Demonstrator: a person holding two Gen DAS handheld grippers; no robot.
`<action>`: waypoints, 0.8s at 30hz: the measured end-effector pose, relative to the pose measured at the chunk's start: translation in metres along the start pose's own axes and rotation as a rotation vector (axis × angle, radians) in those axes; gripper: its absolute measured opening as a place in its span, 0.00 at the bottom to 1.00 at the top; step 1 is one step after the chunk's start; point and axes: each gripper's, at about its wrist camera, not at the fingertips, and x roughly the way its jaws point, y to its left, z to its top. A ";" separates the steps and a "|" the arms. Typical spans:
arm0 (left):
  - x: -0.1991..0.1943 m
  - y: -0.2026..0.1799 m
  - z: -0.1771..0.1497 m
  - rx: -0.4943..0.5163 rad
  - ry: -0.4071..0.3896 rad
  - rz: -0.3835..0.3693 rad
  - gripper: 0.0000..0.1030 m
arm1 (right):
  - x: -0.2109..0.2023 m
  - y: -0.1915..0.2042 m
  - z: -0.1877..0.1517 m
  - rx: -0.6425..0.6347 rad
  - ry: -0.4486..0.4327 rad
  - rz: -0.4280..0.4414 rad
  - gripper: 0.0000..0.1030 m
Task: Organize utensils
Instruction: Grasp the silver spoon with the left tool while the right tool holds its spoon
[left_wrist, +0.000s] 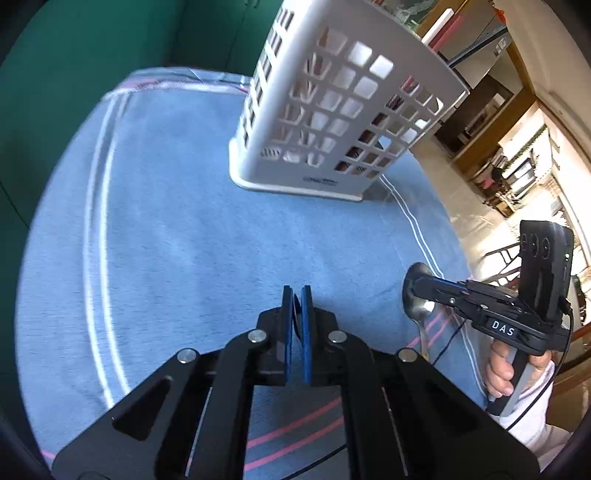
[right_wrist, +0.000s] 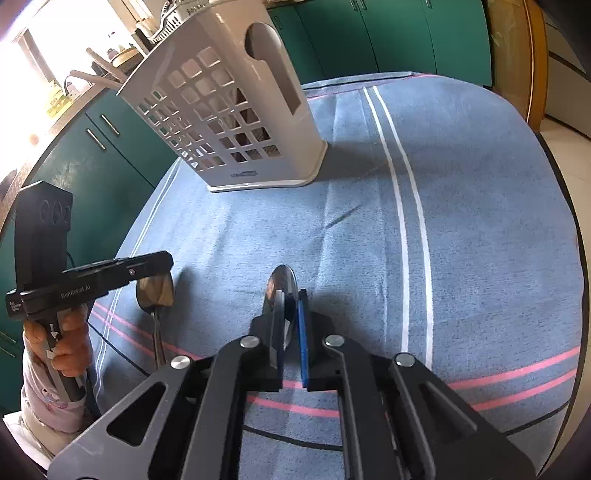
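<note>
The surface is covered with a blue striped cloth, and at its far side stands the white slotted utensil basket, upright and well apart from both tools. That basket is the likely goal, so the lift ought to go up first and then across, clearing the tall rim before anything is lowered in.

The right hand-held gripper is pinching a metal spoon near the neck, with the bowl sticking out past the fingertips. Keep that pinch firm and the spoon in line with the fingers, so it drops handle-first or bowl-first into a cell rather than catching on the lattice.

The left hand-held gripper sits pressed together over a second spoon lying on the cloth. From its own camera something dark sits between the pads, probably that spoon's bowl, though the view is too tight to be sure. A bowl is a slippery hold, so test it with a small lift before carrying.
</note>
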 end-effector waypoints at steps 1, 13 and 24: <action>-0.001 0.000 0.000 0.001 -0.001 -0.001 0.04 | 0.000 0.000 0.000 -0.003 0.000 -0.002 0.06; 0.005 0.001 -0.006 -0.009 0.025 -0.008 0.07 | 0.005 -0.009 0.004 0.041 -0.002 0.055 0.29; -0.013 0.009 -0.017 -0.036 -0.001 -0.010 0.36 | 0.003 -0.015 0.005 0.056 0.000 0.093 0.29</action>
